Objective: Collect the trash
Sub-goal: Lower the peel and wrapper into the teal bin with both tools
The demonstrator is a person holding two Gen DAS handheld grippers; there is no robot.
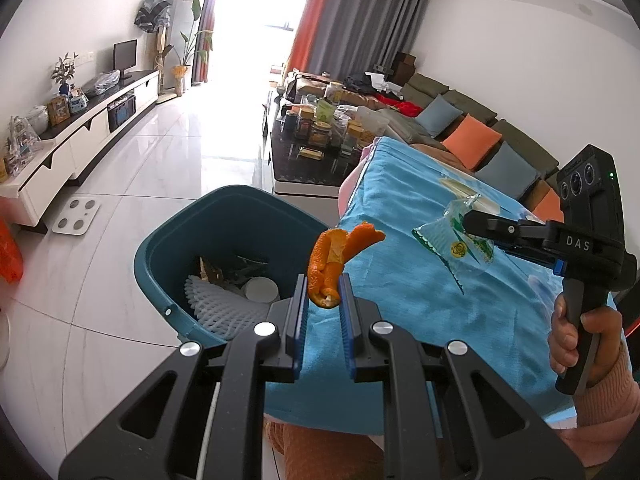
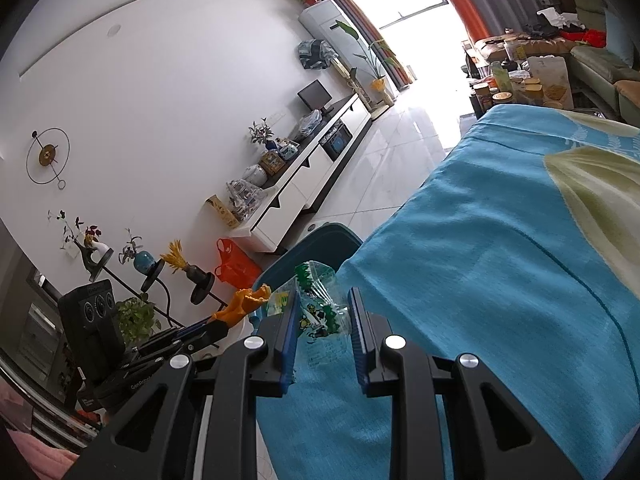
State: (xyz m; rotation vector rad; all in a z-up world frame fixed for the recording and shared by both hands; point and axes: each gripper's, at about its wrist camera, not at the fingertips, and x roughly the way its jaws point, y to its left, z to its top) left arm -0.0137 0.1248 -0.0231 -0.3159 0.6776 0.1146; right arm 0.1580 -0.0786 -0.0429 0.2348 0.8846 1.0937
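Two grippers: left gripper (image 1: 324,300), right gripper (image 1: 474,220). One orange peel (image 1: 340,256); one clear printed wrapper (image 1: 452,240). One teal bin (image 1: 224,216), near left, containing one white foam net (image 1: 216,304) and one white lid (image 1: 260,290). One blue cloth (image 1: 440,312).

Blue towel (image 1: 420,300) spread directly beneath the tool. Ahead, a dark coffee table (image 1: 304,164) crowded with jars; a cushioned sofa (image 1: 472,120) ahead to the right; a white TV cabinet (image 1: 92,136) bearing a monitor (image 1: 125,54) far left.
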